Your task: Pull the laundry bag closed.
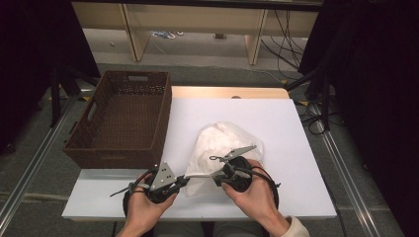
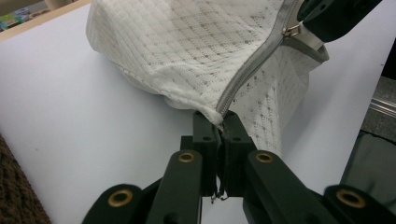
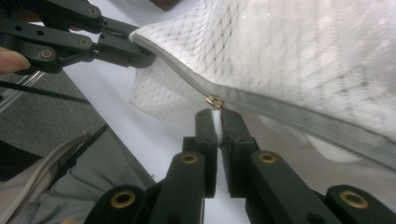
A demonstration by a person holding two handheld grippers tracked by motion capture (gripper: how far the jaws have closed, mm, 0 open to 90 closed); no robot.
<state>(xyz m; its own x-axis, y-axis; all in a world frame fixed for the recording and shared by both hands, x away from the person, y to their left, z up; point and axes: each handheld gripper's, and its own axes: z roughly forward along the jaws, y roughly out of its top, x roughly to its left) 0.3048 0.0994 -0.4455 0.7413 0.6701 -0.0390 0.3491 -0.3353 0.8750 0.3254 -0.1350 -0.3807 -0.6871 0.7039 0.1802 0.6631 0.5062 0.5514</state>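
The left gripper point(image 2: 219, 122) pinched the end of the soft, light bag's point(image 1: 222, 140) zipper point(image 2: 254, 58). The right gripper point(image 3: 217, 112) pinched the zipper pull point(image 3: 214, 102). Grab there.

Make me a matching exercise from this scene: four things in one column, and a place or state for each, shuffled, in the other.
Things:
1. basket
2. mesh bag
3. left gripper
4. right gripper

Places or states:
A. shut on the zipper pull
B. shut on the end of the zipper
C. brown, at the table's left edge
D. white, lying on the table between the grippers

Pairs: 1-C, 2-D, 3-B, 4-A
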